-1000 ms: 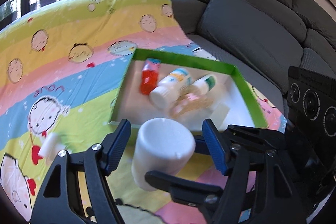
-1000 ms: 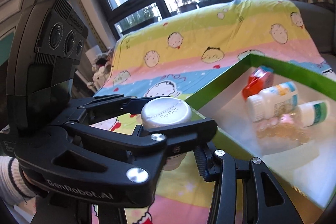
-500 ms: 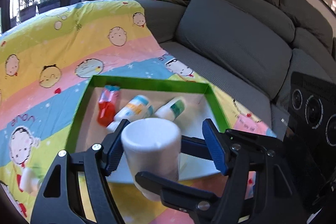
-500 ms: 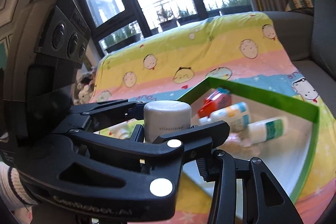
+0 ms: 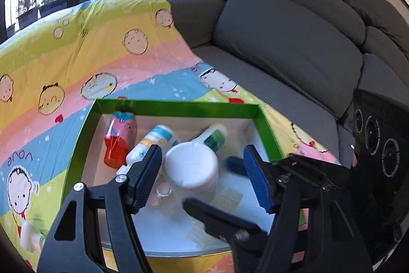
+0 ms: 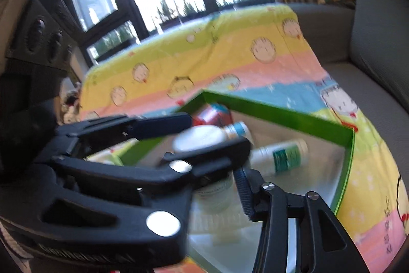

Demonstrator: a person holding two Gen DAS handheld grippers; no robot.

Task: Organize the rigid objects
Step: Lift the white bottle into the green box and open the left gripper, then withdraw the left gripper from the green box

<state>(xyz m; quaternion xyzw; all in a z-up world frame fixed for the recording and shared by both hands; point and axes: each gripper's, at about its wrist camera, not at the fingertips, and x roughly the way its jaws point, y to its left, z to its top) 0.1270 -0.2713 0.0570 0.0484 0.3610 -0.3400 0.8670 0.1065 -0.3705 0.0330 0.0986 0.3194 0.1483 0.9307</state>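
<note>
Left wrist view: left gripper (image 5: pixel 202 178) hangs over the green tray (image 5: pixel 179 106), jaws apart around the white jar (image 5: pixel 190 165). There's a gap at the right pad, so it probably only steadies the drop-off. The jar sits low inside the tray, among the lying bottles (image 5: pixel 153 142). Its base and what it rests on are hidden. Right wrist view: heavy blur. The right gripper (image 6: pixel 214 186) has just been opening its jaws with the jar (image 6: pixel 202 138) between them, and the pads seem clear of it, likely releasing. Black fingers cross in front and cover the jar's body.
</note>
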